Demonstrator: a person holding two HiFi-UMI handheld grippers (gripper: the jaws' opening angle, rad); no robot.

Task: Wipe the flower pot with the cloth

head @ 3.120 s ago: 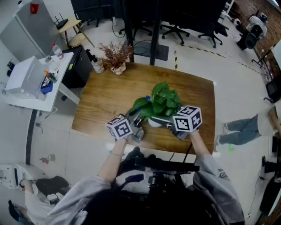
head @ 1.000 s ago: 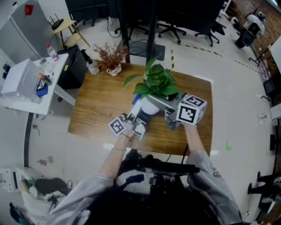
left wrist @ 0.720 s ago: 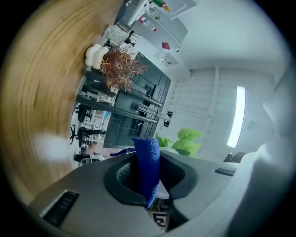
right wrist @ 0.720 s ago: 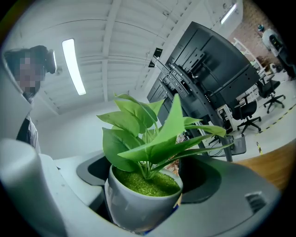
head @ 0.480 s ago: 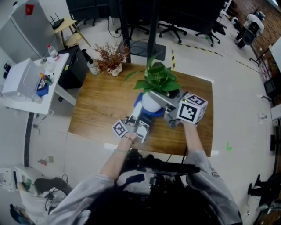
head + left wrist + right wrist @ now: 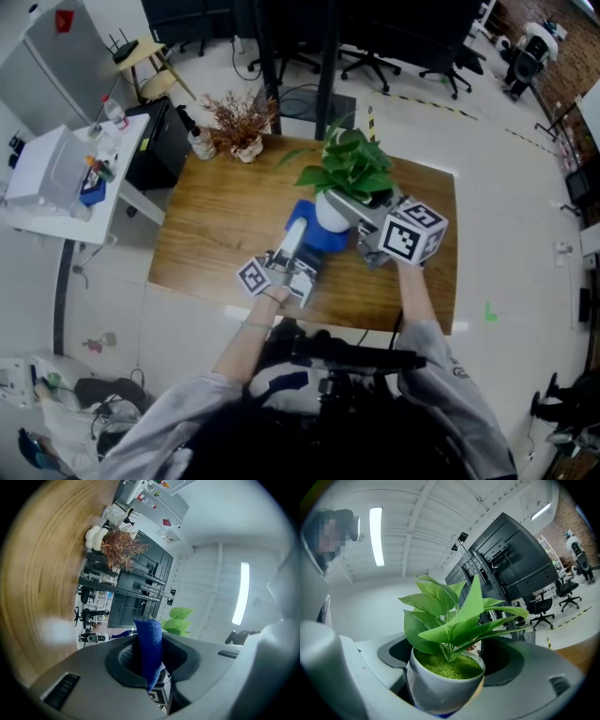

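- On the desk side of things, what did the room look like? I only noticed the grippers.

- Pretty ordinary office, tbh. It was a wooden table [image 6: 211,225] with a plain brown top, sitting on a pale floor [image 6: 497,122]. At its far left corner stood a dried plant [image 6: 239,117] in a small pale pot, with a bottle [image 6: 196,142] just beside it. Off to the left was a white side table [image 6: 122,159] carrying a white box [image 6: 42,164] and some small clutter. Beyond the far edge there were a few dark office chairs [image 6: 375,64]. The person was at the near edge with a gripper in each hand.

- And the jaws? Open, closed?

- So the right gripper [image 6: 354,214] had its jaws spread wide and clamped on the flower pot [image 6: 440,688], one jaw on each side of the white wall. The green leaves [image 6: 454,616] pointed up out of it. It was held over the far right part of the table, and I couldn't tell whether the base touched the wood. The left gripper [image 6: 296,228] was nearly closed, with its jaws pinched on the blue cloth [image 6: 151,644]. The cloth poked out past the tips as a folded wad.

- Was the cloth actually on the pot, though?

- Yeah. From the head view it was bunched against the pot's near lower side. The right gripper view also showed a sliver of blue right under the base. So they were touching, not just close.
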